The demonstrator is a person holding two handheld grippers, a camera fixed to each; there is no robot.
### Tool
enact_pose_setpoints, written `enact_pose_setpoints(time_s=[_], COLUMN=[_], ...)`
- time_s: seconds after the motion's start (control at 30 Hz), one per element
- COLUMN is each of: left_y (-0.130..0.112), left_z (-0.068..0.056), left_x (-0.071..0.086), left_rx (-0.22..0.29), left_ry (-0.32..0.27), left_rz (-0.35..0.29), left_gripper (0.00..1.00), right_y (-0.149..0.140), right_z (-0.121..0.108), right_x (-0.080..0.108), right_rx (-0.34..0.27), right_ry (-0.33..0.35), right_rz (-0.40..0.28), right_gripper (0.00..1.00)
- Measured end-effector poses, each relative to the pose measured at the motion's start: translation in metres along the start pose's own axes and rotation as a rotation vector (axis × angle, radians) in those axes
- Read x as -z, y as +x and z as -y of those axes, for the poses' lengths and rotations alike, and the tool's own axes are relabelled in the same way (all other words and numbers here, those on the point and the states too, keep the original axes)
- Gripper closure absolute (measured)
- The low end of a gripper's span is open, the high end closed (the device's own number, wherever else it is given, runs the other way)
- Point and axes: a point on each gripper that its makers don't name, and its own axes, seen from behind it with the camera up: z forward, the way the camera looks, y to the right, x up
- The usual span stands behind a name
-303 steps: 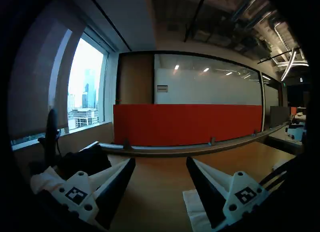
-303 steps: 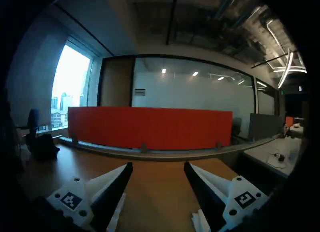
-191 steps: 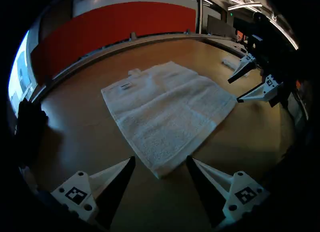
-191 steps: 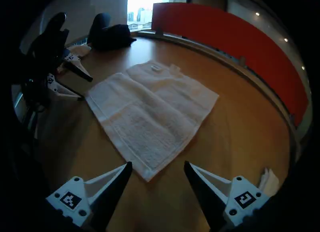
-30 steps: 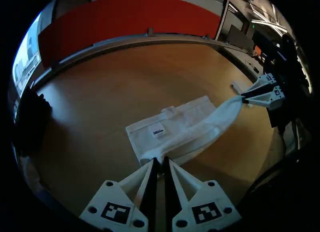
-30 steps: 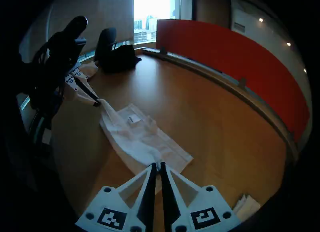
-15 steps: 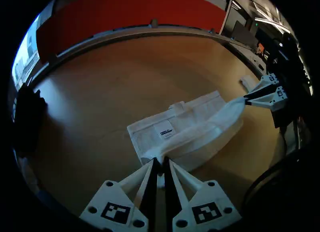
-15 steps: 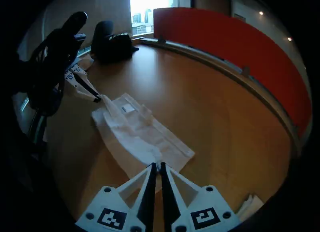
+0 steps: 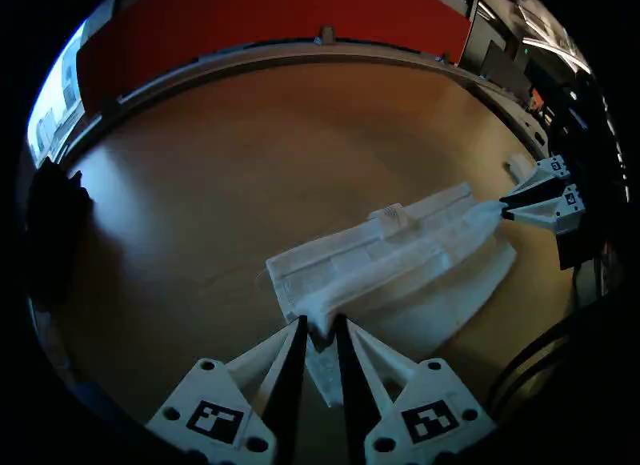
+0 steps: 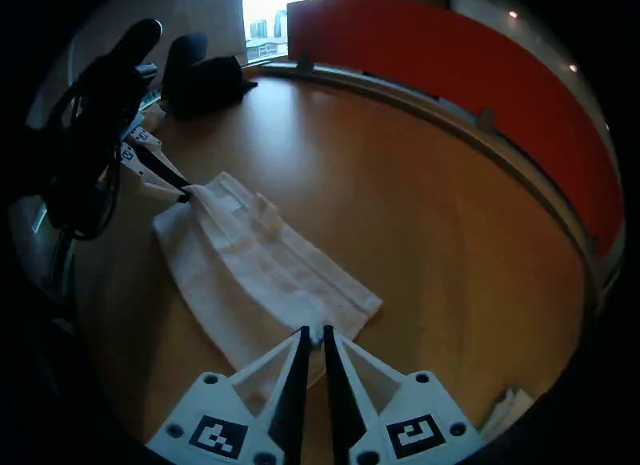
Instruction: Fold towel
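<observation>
A white towel lies on the wooden table, its near edge doubled over the far part. At the bottom of the left gripper view, my left gripper is shut on one corner of that folded edge. My right gripper shows farther off at the right, pinching the other corner. In the right gripper view the towel stretches from my right gripper, shut on its corner, up to my left gripper at the left, held by a dark-sleeved hand.
A red divider panel runs along the table's far edge. A black bag sits near the window. A small folded white cloth lies near the table's edge, seen again as a white cloth behind my right gripper.
Both grippers have carried the held edge forward and lower over the far half of the towel. The label that showed earlier is now covered.
</observation>
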Motion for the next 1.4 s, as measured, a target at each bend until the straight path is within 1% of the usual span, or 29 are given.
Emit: enact_pose_setpoints(time_s=[0.17,0.3,0.47,0.57,0.63,0.7,0.77,0.9,0.97,1.03,1.1,1.17,1.3,1.4], left_y=[0.004,0.007,0.012,0.015,0.016,0.018,0.019,0.021,0.021,0.02,0.019,0.017,0.015,0.015], left_z=[0.005,0.009,0.015,0.018,0.021,0.024,0.027,0.033,0.034,0.035,0.037,0.037,0.04,0.04], left_x=[-0.005,-0.008,-0.009,-0.009,-0.009,-0.008,-0.007,-0.004,-0.003,-0.002,0.0,0.001,0.005,0.009], left_rx=[-0.019,-0.026,-0.026,-0.022,-0.021,-0.02,-0.021,-0.023,-0.02,-0.015,-0.01,-0.004,0.005,0.011], left_ry=[0.025,0.039,0.056,0.061,0.066,0.074,0.084,0.097,0.098,0.1,0.103,0.103,0.106,0.104], left_rz=[0.0,-0.002,-0.01,-0.014,-0.017,-0.022,-0.027,-0.031,-0.029,-0.029,-0.031,-0.032,-0.038,-0.044], left_gripper=[0.69,0.59,0.57,0.55,0.54,0.51,0.38,0.32,0.27,0.22,0.18,0.1,0.09,0.08], right_y=[-0.001,-0.001,0.001,0.002,0.003,0.004,0.005,0.008,0.009,0.01,0.01,0.009,0.006,0.004], right_z=[-0.007,-0.013,-0.021,-0.025,-0.028,-0.03,-0.033,-0.038,-0.039,-0.039,-0.039,-0.039,-0.041,-0.039], right_x=[-0.006,-0.009,-0.012,-0.012,-0.012,-0.011,-0.011,-0.01,-0.009,-0.007,-0.005,-0.004,-0.002,0.001], right_rx=[0.004,0.011,0.012,0.014,0.017,0.021,0.025,0.027,0.025,0.024,0.025,0.028,0.032,0.026], right_ry=[-0.024,-0.044,-0.075,-0.091,-0.1,-0.11,-0.121,-0.139,-0.145,-0.148,-0.149,-0.15,-0.16,-0.159], right_rz=[0.01,0.016,0.015,0.012,0.011,0.008,0.006,-0.002,-0.007,-0.012,-0.016,-0.017,-0.014,-0.017], right_gripper=[0.77,0.72,0.63,0.56,0.48,0.4,0.37,0.33,0.31,0.22,0.08,0.05,0.05,0.01])
